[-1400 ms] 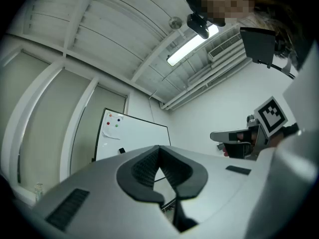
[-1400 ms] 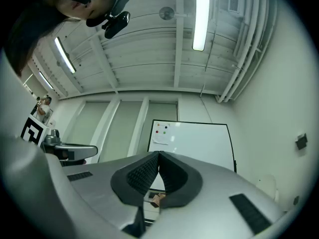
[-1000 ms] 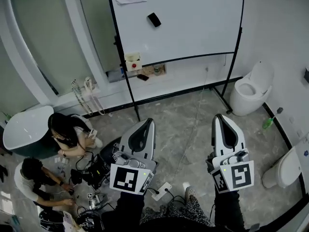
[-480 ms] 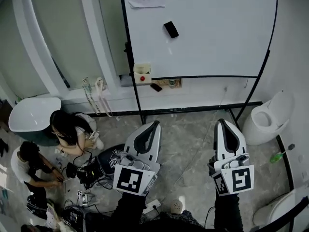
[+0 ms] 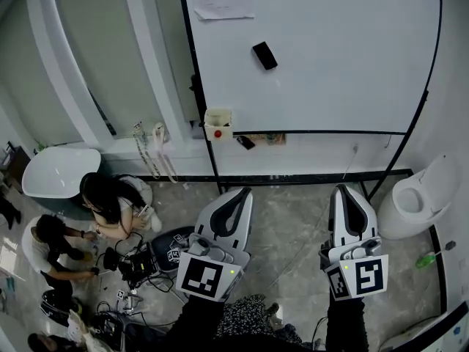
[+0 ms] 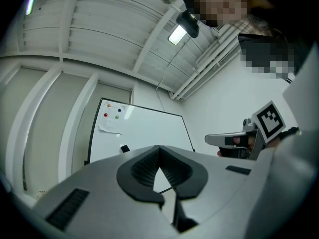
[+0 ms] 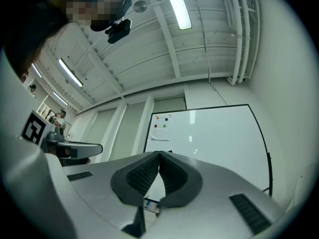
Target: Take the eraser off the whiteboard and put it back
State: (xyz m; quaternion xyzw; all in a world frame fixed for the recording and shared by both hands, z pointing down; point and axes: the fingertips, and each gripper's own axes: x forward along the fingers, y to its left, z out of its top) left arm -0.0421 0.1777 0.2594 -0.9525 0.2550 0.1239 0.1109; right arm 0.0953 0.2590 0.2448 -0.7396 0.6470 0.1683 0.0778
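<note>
The black eraser sticks to the whiteboard in the upper middle of the head view. It also shows small in the left gripper view, where the eraser sits left of the jaw tips. My left gripper and right gripper point toward the board, well short of it, over the floor. Both are shut with nothing between the jaws. The left gripper and the right gripper each show tips that meet. In the right gripper view the whiteboard fills the space beyond the jaws.
A paper sheet with coloured magnets hangs at the board's top left. A small box is fixed to the board's stand. Two people crouch among cables at the left. A white tub stands left, a white toilet right.
Both grippers have moved forward toward the whiteboard, which now looks larger and nearer. The eraser stays on the board. Both jaws stay closed.
</note>
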